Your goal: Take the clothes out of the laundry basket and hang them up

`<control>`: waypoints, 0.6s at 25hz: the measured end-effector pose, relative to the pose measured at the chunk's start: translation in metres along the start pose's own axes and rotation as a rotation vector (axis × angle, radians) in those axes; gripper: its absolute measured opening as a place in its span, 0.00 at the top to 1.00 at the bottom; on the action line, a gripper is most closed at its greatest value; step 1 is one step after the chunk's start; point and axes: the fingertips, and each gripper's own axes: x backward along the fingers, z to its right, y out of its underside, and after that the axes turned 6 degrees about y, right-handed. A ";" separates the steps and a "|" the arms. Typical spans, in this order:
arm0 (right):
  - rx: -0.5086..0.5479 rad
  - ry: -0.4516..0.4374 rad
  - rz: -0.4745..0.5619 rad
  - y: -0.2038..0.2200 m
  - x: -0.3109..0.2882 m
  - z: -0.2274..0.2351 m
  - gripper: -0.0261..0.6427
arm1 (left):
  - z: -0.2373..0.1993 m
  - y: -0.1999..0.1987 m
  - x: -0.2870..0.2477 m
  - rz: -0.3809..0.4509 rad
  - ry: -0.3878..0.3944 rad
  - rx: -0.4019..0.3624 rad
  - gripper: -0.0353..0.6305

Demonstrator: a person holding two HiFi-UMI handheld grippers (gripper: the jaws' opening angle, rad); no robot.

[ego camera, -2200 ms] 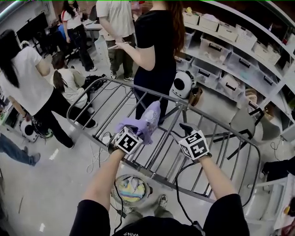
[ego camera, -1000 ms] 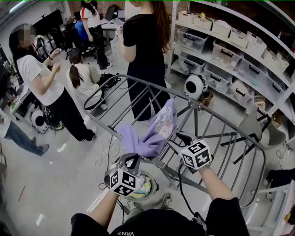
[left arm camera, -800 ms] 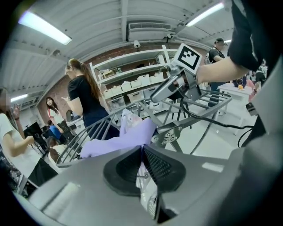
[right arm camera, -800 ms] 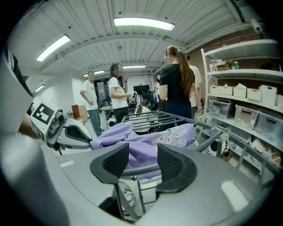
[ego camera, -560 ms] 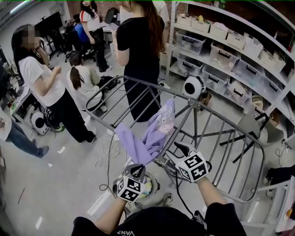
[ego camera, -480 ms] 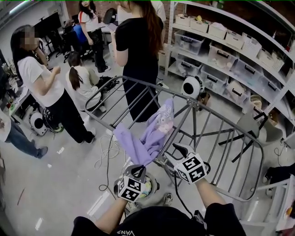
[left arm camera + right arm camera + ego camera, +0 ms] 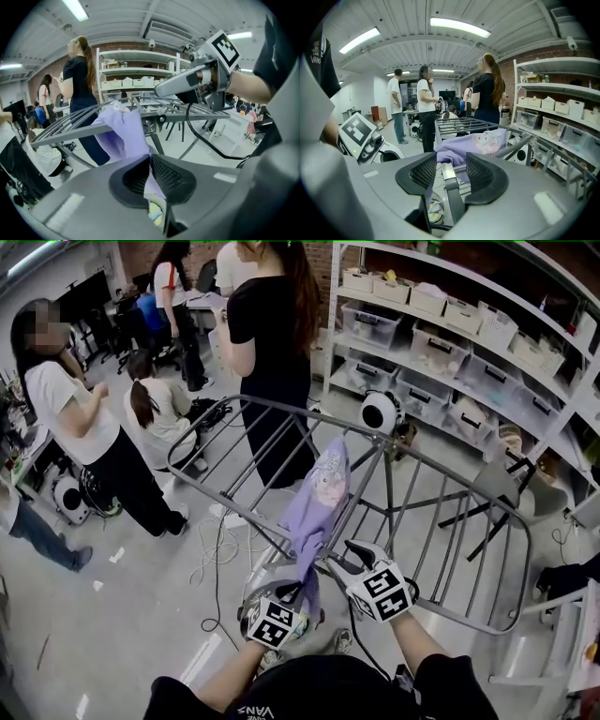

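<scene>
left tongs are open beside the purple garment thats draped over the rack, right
Not quite. The left tongs are shut on the purple garment, not open beside it; the left gripper view shows the cloth pinched between them. The garment is draped over the rack, as you say.

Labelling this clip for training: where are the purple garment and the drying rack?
purple garment [image 7: 317, 507], head view, its draped middle.
drying rack [image 7: 75, 133], left gripper view, the near rail left of the garment.

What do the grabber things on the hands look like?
The left gripper and right gripper are grey with black ribbed pads. Each carries a white cube of black square markers. A black cable leaves the right one. The sleeves are black.
</scene>
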 end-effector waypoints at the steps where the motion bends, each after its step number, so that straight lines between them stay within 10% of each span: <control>1: -0.005 0.005 0.001 0.001 0.002 0.000 0.66 | 0.001 0.002 -0.001 -0.001 0.007 -0.004 0.92; 15: -0.118 0.177 0.100 0.001 0.030 -0.007 0.66 | -0.026 -0.006 0.038 0.092 -0.048 -0.014 0.72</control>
